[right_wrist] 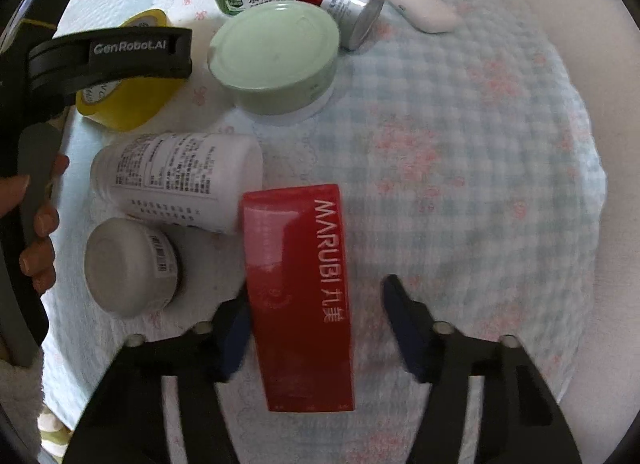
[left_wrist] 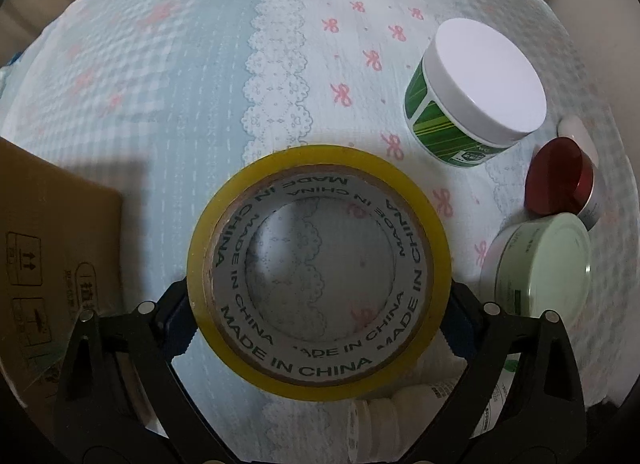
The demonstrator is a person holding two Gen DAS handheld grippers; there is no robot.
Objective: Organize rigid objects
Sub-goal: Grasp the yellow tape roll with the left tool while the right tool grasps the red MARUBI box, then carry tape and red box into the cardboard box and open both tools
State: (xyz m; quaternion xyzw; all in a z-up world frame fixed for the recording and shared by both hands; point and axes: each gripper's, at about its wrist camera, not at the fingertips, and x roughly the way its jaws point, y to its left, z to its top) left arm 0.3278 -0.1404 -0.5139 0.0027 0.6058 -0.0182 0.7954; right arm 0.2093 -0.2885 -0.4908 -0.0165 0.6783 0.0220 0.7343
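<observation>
My left gripper [left_wrist: 318,316] is shut on a yellow tape roll [left_wrist: 428,219], held flat above the patterned cloth; the roll also shows in the right wrist view [right_wrist: 124,107] under the left gripper's black body [right_wrist: 112,59]. My right gripper [right_wrist: 316,324] is open around a red MARUBI box [right_wrist: 300,296] that lies on the cloth; the left finger touches the box, the right finger stands apart from it.
A brown cardboard box [left_wrist: 52,244] is at the left. A green-labelled white jar [left_wrist: 476,91], a red-capped silver jar [left_wrist: 560,179], a pale green tin [left_wrist: 540,260], a white bottle [right_wrist: 176,183], a small grey-lidded jar [right_wrist: 128,264] and a white case [right_wrist: 428,7] lie on the cloth.
</observation>
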